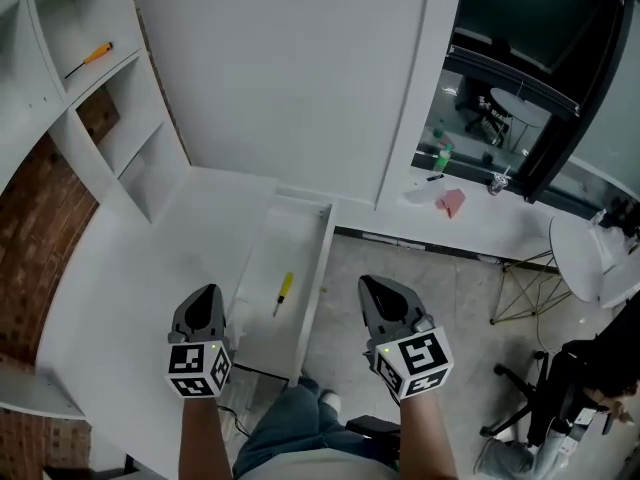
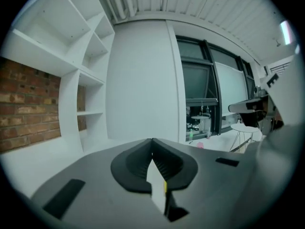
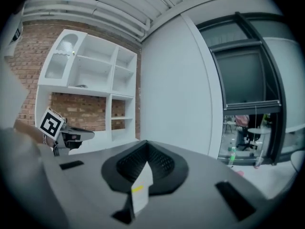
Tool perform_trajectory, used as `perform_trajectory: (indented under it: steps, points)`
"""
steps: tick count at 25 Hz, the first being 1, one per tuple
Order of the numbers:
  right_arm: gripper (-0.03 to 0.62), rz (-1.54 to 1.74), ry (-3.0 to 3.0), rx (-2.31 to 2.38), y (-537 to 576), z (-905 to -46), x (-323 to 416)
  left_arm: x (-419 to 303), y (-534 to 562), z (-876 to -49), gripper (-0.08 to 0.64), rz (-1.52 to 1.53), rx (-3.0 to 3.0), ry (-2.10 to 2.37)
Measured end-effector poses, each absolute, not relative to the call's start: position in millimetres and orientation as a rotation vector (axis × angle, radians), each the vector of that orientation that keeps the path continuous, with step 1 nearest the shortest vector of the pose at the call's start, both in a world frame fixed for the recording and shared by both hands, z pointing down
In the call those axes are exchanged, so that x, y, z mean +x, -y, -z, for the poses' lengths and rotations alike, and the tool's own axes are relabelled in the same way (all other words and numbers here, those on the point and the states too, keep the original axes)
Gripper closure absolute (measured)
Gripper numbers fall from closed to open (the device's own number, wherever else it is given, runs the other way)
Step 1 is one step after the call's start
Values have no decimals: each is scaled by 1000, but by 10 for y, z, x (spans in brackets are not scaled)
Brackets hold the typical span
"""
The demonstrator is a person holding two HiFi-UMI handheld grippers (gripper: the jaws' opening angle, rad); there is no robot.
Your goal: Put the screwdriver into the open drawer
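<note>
In the head view a yellow-handled screwdriver [image 1: 284,293] lies inside the open white drawer [image 1: 318,268], which is pulled out of the white counter. My left gripper [image 1: 208,292] is held above the counter just left of the drawer, jaws closed together with nothing between them [image 2: 152,140]. My right gripper [image 1: 369,283] hovers right of the drawer over the floor, also shut and empty [image 3: 147,142]. Both point roughly level at the white wall. A second, orange-handled screwdriver [image 1: 92,58] rests on an upper shelf at the far left.
A white shelf unit [image 1: 110,118] backed by a brick wall [image 1: 35,228] stands at the left. A window ledge [image 1: 480,218] at the right carries a pink item [image 1: 452,201] and a bottle [image 1: 442,156]. A round white table [image 1: 585,258] and an office chair [image 1: 545,408] stand further right.
</note>
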State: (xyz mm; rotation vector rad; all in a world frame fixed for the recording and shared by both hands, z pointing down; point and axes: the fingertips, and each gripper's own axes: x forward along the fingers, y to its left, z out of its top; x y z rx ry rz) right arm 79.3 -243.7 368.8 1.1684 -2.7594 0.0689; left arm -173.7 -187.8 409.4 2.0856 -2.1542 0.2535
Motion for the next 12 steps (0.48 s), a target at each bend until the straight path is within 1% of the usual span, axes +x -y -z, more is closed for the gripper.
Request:
perform_trajectory:
  steps: [7,12]
  points:
    - [581,55,2774,1216,2262,-3362,789,-1804,1742,-3592,546,-105,2172,2247]
    - [581,110,2790,1322,2175,-3124,813,-1800,1676,-3395,546,-88,2250,2261]
